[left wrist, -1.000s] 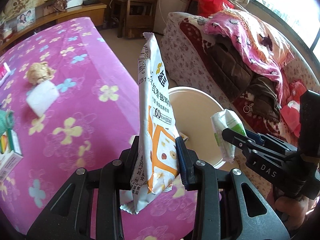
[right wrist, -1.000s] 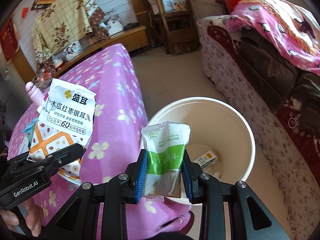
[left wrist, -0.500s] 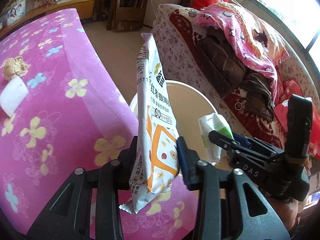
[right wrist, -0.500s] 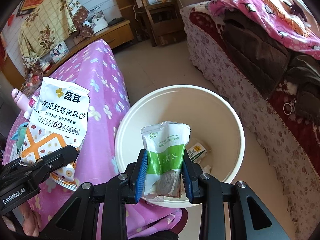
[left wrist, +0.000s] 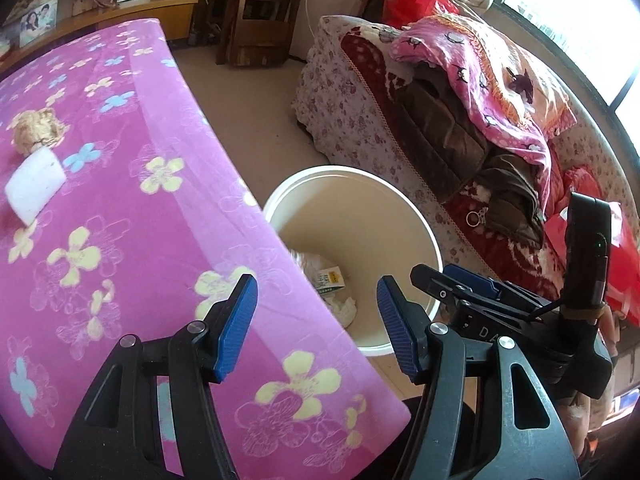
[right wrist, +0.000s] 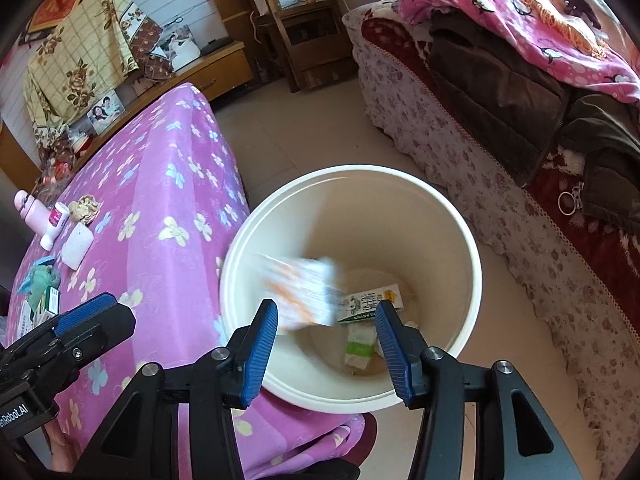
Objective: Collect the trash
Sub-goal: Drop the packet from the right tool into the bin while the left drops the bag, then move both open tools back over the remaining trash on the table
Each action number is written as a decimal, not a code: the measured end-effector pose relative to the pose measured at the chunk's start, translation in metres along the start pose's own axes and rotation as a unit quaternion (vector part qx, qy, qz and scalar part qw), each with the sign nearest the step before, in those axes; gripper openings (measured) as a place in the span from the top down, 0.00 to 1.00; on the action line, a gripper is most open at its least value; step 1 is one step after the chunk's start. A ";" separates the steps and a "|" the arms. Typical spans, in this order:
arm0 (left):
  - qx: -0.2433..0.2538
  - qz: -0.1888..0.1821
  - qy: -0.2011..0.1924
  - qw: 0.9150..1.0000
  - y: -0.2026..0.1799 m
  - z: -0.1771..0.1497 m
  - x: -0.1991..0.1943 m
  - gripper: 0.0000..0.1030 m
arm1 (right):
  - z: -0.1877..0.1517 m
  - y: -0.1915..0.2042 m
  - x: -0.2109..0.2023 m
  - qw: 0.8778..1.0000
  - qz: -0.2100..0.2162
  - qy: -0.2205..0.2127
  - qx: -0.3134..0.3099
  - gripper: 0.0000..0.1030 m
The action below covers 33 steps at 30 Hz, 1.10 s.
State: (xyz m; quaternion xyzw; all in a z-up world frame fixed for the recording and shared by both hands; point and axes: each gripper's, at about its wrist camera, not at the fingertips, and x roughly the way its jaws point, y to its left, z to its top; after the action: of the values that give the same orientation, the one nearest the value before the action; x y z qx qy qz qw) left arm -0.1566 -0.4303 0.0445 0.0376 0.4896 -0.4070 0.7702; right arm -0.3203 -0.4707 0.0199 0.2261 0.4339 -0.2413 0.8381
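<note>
Both tongs have just been opening and nothing sits between their jaws: the left gripper (left wrist: pixel 316 320) hangs released over the table's corner, the right gripper (right wrist: pixel 326 344) released over the bucket (right wrist: pixel 464 248). The orange-and-white snack bag (right wrist: pixel 304 292), a blur, is inside the bucket at about 11 o'clock from the right gripper's tips, apart from both pads. The green-and-white packet (right wrist: pixel 360 346) lies on the bucket floor just beyond the tips, near the right-hand pad, beside a small carton (right wrist: pixel 370 300). On the pink flowered tablecloth (left wrist: pixel 120 200), at 10 o'clock from the left gripper, a white pad (left wrist: pixel 36 190) and a crumpled wad (left wrist: pixel 36 130) lie well apart from it
</note>
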 end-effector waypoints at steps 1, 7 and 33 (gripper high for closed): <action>-0.003 0.002 -0.001 1.000 0.002 0.000 -0.002 0.41 | 0.000 0.003 0.000 1.000 0.001 0.000 -0.002 0.53; -0.012 0.024 -0.014 1.000 0.018 -0.008 -0.021 0.41 | -0.002 0.024 -0.006 1.000 0.010 -0.005 -0.021 0.52; -0.096 0.164 -0.088 0.978 0.156 -0.072 -0.150 0.41 | -0.030 0.199 -0.007 0.984 0.087 0.004 -0.154 0.48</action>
State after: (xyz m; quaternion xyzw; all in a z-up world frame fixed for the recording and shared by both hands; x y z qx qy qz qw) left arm -0.1340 -0.2052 0.0717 0.0075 0.4439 -0.2277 0.8666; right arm -0.2231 -0.2962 0.0442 0.1318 0.4477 -0.0964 0.8791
